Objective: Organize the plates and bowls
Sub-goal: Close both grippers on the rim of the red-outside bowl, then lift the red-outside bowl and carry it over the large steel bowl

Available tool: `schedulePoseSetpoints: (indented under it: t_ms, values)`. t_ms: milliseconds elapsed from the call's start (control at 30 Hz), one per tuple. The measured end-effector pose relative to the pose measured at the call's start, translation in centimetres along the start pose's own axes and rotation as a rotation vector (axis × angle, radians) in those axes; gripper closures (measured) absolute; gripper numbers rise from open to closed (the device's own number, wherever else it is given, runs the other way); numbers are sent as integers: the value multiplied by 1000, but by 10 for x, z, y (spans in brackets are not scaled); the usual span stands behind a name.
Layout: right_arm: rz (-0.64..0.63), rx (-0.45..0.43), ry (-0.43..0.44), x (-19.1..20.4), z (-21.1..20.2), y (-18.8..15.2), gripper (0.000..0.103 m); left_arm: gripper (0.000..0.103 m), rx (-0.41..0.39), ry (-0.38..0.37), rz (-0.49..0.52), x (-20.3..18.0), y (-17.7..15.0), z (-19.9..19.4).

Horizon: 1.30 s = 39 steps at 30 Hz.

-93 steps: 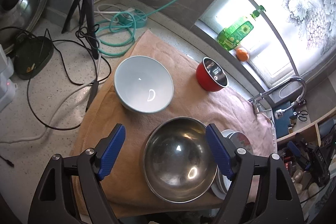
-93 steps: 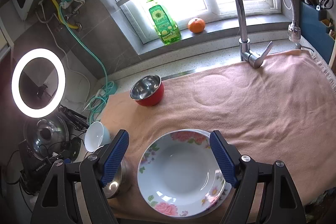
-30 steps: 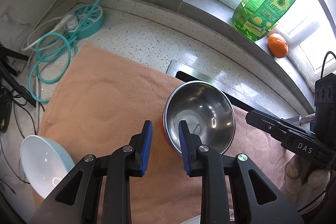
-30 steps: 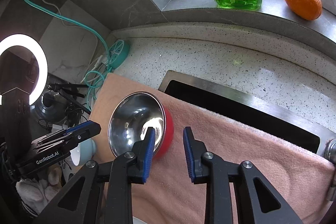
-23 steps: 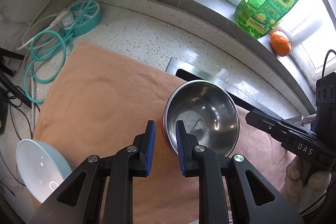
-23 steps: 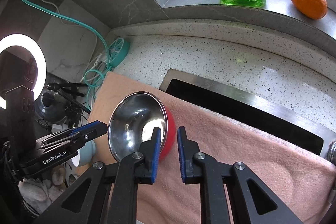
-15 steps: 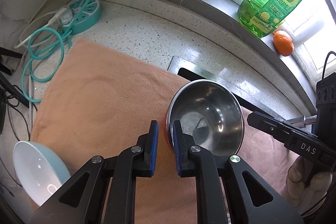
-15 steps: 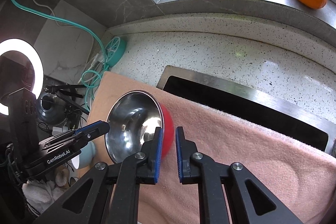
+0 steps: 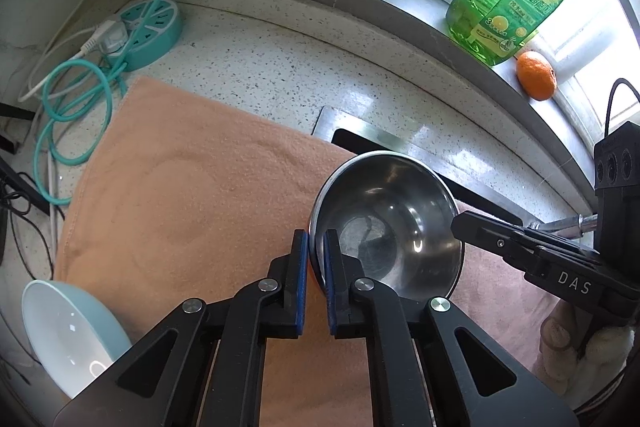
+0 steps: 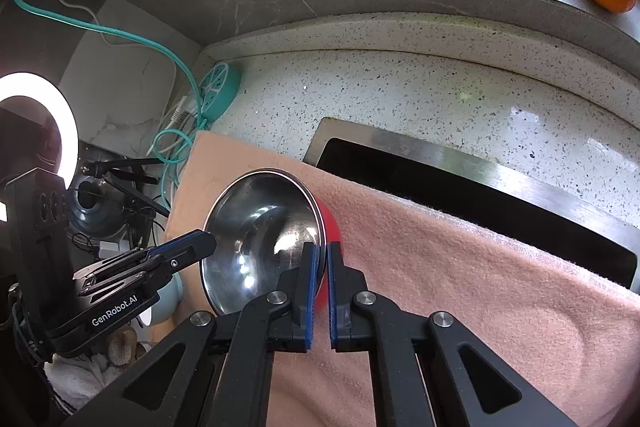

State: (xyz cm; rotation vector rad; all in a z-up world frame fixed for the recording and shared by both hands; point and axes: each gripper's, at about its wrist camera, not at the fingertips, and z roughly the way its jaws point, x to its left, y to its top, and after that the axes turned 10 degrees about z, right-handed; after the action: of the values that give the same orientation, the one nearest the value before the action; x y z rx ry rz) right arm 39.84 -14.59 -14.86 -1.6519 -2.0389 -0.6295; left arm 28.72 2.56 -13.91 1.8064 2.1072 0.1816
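1. Both claws pinched only the thin rim of the red bowl (image 9: 386,223), so a lift could let it swing or slip out; that was a judgement, since the steel lining looked slick.
2. If the two hands rose unevenly, the bowl could twist between the grips and drop onto the towel (image 9: 192,195).
3. The left claw (image 9: 316,253) had just been closing and was clamped on the bowl's near-left rim, one pad inside and one outside.
4. The right claw (image 10: 323,263) had likewise just been closing and was clamped on the opposite rim.
5. The bowl sat tilted on the towel over the sink edge (image 10: 460,163), between the two claws, with the blue bowl (image 9: 68,331) well apart on the counter (image 9: 280,67).
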Motion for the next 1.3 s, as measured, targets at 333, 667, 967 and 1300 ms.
schedulePoseSetpoints:
  t_ms: [333,667,967,1300]
  values:
    - [3,-10,-22,5,-4,-1,98,97,-6,-24,-5,2,-3,-7]
    - [1,-41,-22,19,-26,-7,99,97,-44,-58,9,2,-8,-32]
    - [-7,-74,-25,37,-45,-24,98,97,-83,-71,36,5,-19,-60]
    - [-13,-105,-24,62,-60,-51,98,97,-111,-99,37,16,-37,-88]
